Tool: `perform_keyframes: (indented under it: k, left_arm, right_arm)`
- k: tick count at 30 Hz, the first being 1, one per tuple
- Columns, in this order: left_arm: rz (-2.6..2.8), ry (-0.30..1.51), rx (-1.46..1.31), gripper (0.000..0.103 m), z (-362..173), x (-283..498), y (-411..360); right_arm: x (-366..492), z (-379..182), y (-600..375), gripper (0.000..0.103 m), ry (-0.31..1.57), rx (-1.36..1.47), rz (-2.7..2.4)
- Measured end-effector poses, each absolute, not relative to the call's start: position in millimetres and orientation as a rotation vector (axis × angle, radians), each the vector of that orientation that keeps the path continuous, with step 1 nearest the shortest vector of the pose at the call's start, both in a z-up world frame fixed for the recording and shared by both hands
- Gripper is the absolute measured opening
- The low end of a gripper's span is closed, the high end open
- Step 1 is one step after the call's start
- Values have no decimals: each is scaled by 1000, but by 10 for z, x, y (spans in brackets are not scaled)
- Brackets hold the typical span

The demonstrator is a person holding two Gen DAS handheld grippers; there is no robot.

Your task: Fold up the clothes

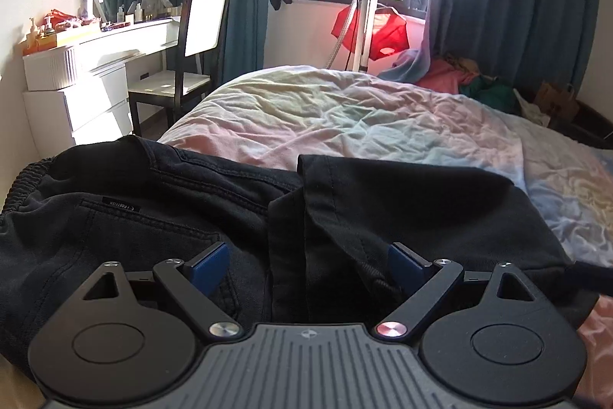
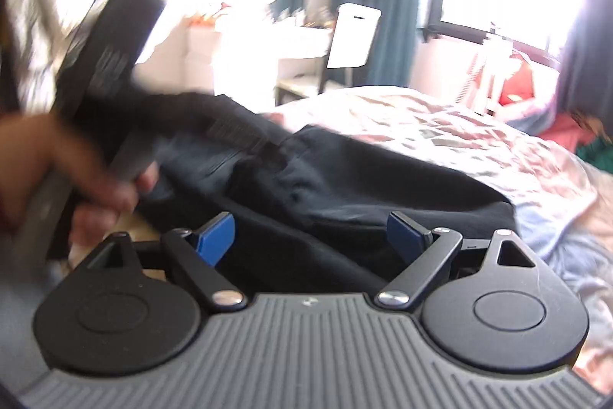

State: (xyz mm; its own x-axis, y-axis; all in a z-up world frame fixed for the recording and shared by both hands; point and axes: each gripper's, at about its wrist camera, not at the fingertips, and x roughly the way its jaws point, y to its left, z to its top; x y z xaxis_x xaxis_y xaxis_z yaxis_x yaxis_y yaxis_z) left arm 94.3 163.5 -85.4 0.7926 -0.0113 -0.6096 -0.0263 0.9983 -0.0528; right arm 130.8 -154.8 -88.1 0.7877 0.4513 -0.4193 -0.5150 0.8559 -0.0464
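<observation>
Item: black cotton trousers w/ elastic waistband [image 1: 161,217], laid on near edge of bed w/ crumpled pastel tie-dye sheet [image 1: 325,110]; one leg is folded back over the seat area, hem edge upright-ish near centre.

Left gripper [image 1: 306,267]: blue pads spread wide, nothing clamped; held low over the trousers, fabric seen between the jaws but no pinch.

Right gripper [image 2: 310,240]: jaws wide apart, empty; dark cloth lies below/ahead, not pressed by pads.

Hand [image 2: 76,175] of the person is seen at left in right-wrist view, wrapped round the handle of the other gripper unit.

Risks (judged): loose folded leg may slide or unroll if only top layer is caught; uneven pinch would drag the pile off the bed edge; both units close together, so a clash is possible.

Hidden/unclear: lower trouser legs cut off by gripper bodies; right-wrist view is motion-blurred and window glare washes out the background; whether pads touch fabric underneath can't be told. White dressing table [image 1: 95,64] and clothes heap [image 1: 459,75] at far side are not involved.
</observation>
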Motion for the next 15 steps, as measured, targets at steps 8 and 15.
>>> perform_keyframes:
  k: [8, 15]
  left_arm:
    - [27, 710, 4, 94, -1080, 989, 1500]
    - [39, 700, 43, 94, -1117, 978, 1436]
  right_arm:
    - [1311, -1426, -1924, 88, 511, 100, 195]
    - [1510, -1838, -1652, 90, 635, 146, 204]
